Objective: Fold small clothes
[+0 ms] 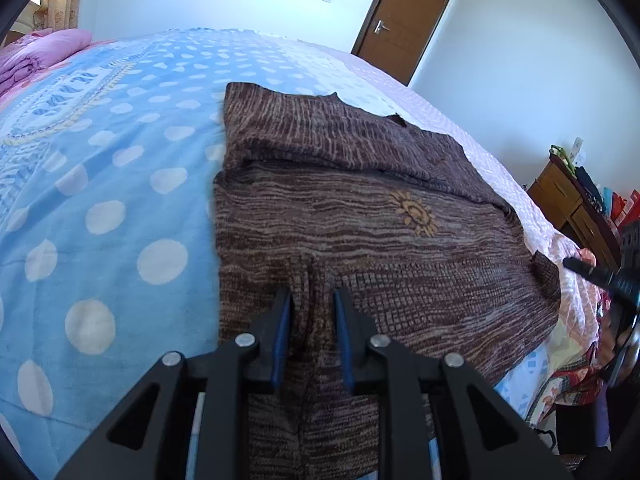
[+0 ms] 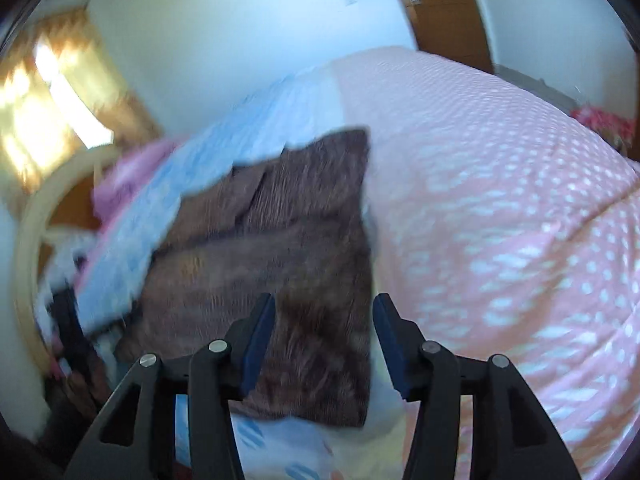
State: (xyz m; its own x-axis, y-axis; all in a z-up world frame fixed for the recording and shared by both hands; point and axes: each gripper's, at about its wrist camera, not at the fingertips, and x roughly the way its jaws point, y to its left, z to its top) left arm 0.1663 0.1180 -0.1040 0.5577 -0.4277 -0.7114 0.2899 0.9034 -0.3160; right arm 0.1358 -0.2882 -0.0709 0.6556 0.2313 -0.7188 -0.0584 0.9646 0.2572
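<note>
A brown knitted sweater (image 1: 360,208) with a small orange sun motif lies spread on the bed, its far part folded over. My left gripper (image 1: 313,300) is shut on a raised pinch of the sweater's near hem. My right gripper (image 2: 324,308) is open above the sweater's near right edge (image 2: 312,272); that view is blurred. The right gripper also shows at the right edge of the left wrist view (image 1: 600,276).
The bed has a blue polka-dot cover (image 1: 100,208) on the left and a pink dotted cover (image 2: 500,220) on the right. A folded purple quilt (image 1: 36,56) lies far left. A wooden door (image 1: 404,20) and a wooden cabinet (image 1: 572,208) stand beyond the bed.
</note>
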